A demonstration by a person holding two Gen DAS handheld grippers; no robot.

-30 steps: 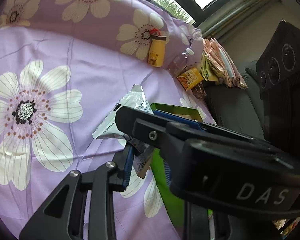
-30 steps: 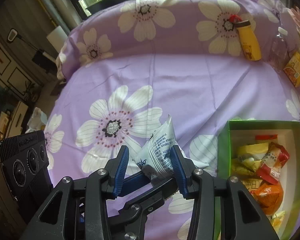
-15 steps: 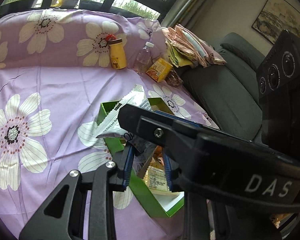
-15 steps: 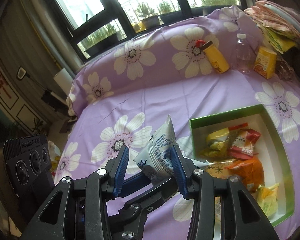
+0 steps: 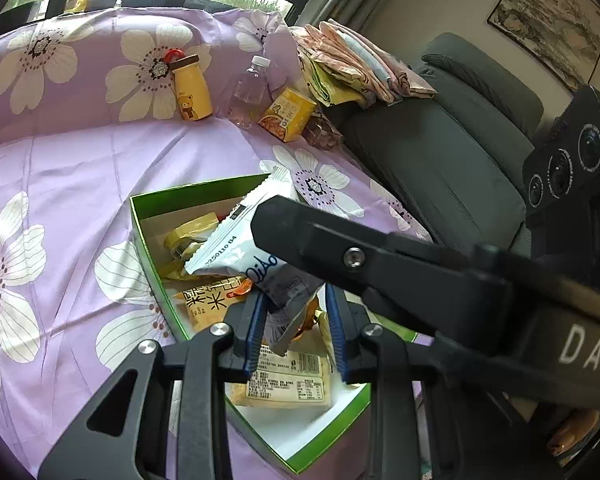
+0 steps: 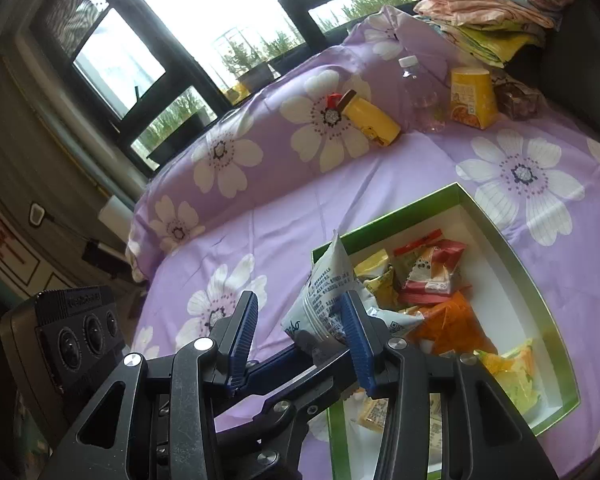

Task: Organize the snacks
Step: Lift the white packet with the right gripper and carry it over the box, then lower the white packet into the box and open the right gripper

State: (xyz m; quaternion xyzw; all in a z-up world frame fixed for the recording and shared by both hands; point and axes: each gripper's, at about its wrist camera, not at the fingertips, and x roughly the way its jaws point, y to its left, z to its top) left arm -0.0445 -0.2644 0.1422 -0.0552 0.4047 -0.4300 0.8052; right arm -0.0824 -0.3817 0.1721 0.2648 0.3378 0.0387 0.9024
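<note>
A white snack packet [image 5: 236, 248] [image 6: 328, 280] hangs over the green box [image 5: 140, 220] [image 6: 500, 228], which lies on the purple sheet and holds several snack packets. My left gripper [image 5: 296, 312] has the packet's crumpled lower end between its blue pads, and its jaws are opening. My right gripper [image 6: 298, 312] stands open around the packet's upper part. The packet leans on its right pad, with a gap at its left pad. The right gripper's black finger [image 5: 340, 248] crosses in front in the left wrist view and hides part of the box.
At the back of the flowered sheet [image 5: 80, 160] stand a yellow bottle [image 5: 192, 88], a clear bottle [image 5: 250, 92] and a yellow carton [image 5: 288, 114]. Folded cloths [image 5: 352, 64] lie on a grey sofa [image 5: 440, 152] to the right. Windows run behind the bed.
Both grippers have carried the packet sideways from over the bare sheet to over the green box. A gap has appeared between the packet and the right gripper's left pad.
</note>
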